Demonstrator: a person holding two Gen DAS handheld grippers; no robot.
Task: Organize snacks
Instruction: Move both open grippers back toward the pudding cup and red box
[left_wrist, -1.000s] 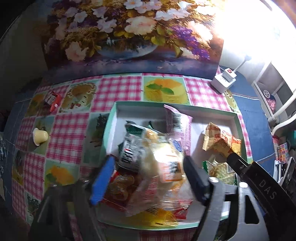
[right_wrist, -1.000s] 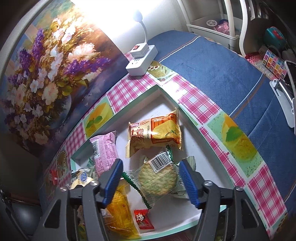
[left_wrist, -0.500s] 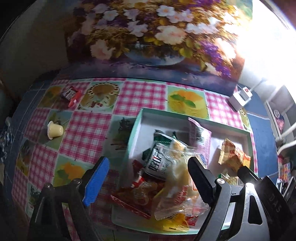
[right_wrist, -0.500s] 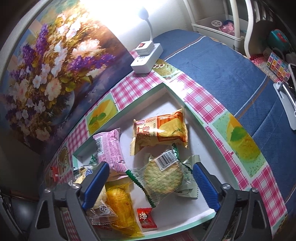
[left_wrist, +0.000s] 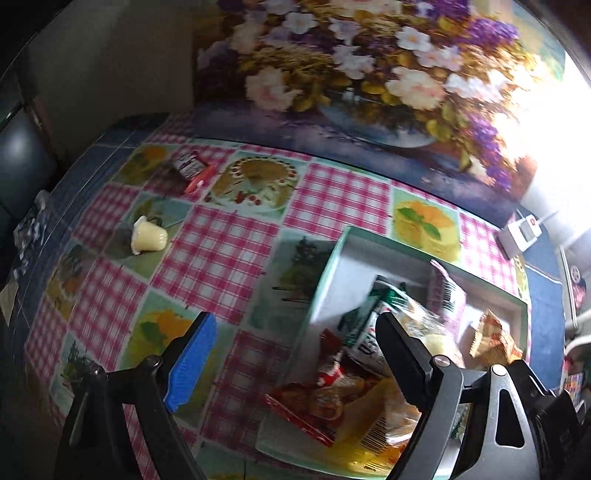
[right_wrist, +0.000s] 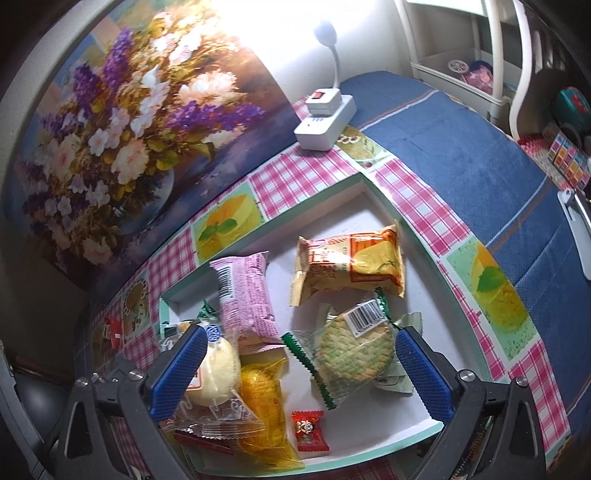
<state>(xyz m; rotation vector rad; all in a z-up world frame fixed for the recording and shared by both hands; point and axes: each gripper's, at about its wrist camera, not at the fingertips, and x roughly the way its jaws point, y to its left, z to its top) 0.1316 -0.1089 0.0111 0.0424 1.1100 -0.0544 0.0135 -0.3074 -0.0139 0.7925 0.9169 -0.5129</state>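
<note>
Both grippers hang empty: right gripper (right_wrist: 301, 373) jaws opening over the tray (right_wrist: 400, 441), left gripper (left_wrist: 291, 360) jaws wide toward ten o'clock strays.

Tablecloth (right_wrist: 306, 177): pink-and-white check, with panels of yellow cake and green leaves. Blue cloth (right_wrist: 461, 155) beside it, thin pale stripes. Tray (right_wrist: 373, 188): white inside, mint-green rim. Painting (right_wrist: 122, 122): purple, white and peach flowers on dark ground.

Packets in the tray: orange-and-yellow packet (right_wrist: 351, 264); pink packet (right_wrist: 245, 295) with a white barcode panel; clear wrapper with green zigzag edges (right_wrist: 351, 350) over a pale green lattice biscuit; small red candy (right_wrist: 308, 430); yellow cake packet (right_wrist: 262, 395).

My fingers (right_wrist: 177, 373): blue ribbed pads on black.

Pale yellow jelly cup (left_wrist: 147, 236) on the cloth.
</note>
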